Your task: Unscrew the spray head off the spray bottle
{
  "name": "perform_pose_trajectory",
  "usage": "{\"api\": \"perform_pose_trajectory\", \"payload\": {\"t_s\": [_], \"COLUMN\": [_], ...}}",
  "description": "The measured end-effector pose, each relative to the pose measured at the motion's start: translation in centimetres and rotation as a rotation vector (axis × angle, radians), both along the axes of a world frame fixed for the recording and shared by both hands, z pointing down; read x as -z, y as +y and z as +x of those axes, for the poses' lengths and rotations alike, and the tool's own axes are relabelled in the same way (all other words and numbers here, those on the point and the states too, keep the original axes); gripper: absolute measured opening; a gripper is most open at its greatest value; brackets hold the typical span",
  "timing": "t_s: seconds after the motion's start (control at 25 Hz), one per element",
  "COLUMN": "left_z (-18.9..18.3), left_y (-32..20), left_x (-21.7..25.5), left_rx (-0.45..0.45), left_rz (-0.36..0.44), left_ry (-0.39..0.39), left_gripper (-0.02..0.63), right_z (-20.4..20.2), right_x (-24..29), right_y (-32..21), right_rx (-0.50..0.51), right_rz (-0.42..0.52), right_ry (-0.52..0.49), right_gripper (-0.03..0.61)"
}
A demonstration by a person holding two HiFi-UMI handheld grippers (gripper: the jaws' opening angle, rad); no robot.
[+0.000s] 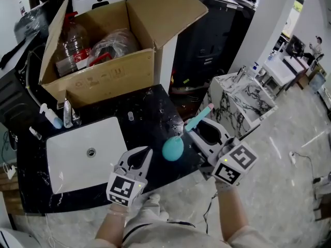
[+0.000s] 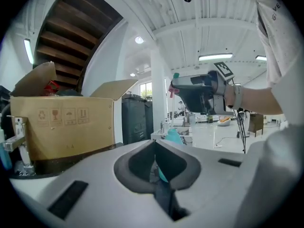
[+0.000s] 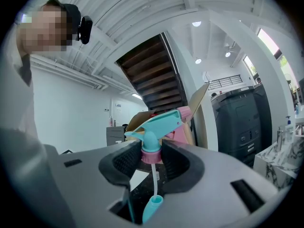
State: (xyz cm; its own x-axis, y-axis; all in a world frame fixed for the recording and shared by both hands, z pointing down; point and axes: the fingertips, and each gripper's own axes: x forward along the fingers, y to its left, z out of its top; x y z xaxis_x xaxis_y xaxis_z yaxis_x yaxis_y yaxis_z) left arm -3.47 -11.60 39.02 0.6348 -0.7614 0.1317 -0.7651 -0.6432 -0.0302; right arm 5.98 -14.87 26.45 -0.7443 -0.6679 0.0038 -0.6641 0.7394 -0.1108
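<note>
An open, showroom-like hall — a black counter (image 1: pixel 155 112) with a white inset sink (image 1: pixel 67 161), marble-patterned units (image 1: pixel 243 99) on a glossy pale floor (image 1: pixel 279 190), a dark staircase (image 2: pixel 61 37) under a strip-lit white ceiling (image 2: pixel 204 13).

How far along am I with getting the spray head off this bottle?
Done: the head is unscrewed, with bare tube showing between its pink collar and the bottle mouth. In hand: the right claw grips the head by that collar; the left claw is shut and empty. Left: lift the tube fully out; its tip seems to sit at the mouth.
</note>
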Motion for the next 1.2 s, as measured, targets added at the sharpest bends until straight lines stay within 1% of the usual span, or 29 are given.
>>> {"api": "perform_pose_trajectory", "payload": {"t_s": [0.16, 0.32, 0.72, 1.0, 1.2], "left_z": [-0.9, -1.4, -1.9, -3.1, -4.0], "left_y": [0.5, 1.0, 2.6, 3.3, 3.8], "left_x": [0.2, 0.6, 1.6, 3.3, 4.1], "left_rx": [0.038, 0.062, 0.091, 0.144, 0.191], "left_rz": [0.007, 0.015, 0.047, 0.080, 0.097], "left_ry": [0.020, 0.017, 0.023, 0.049, 0.059], "left_gripper": [0.006, 0.006, 0.006, 0.006, 0.006], "right_z": [0.4, 0.8, 2.1, 4.0, 5.3], "right_x": [0.9, 1.8, 3.6, 3.1, 1.8], "right_y": [0.5, 1.0, 2.8, 4.2, 5.5], "right_rx": [-0.003, -0.006, -0.026, -0.073, -0.100], "right_rz": [0.018, 0.037, 0.088, 0.093, 0.074], "right_ry": [-0.011, -0.020, -0.019, 0.020, 0.051], "right_gripper": [0.138, 0.138, 0.138, 0.138, 0.138]}}
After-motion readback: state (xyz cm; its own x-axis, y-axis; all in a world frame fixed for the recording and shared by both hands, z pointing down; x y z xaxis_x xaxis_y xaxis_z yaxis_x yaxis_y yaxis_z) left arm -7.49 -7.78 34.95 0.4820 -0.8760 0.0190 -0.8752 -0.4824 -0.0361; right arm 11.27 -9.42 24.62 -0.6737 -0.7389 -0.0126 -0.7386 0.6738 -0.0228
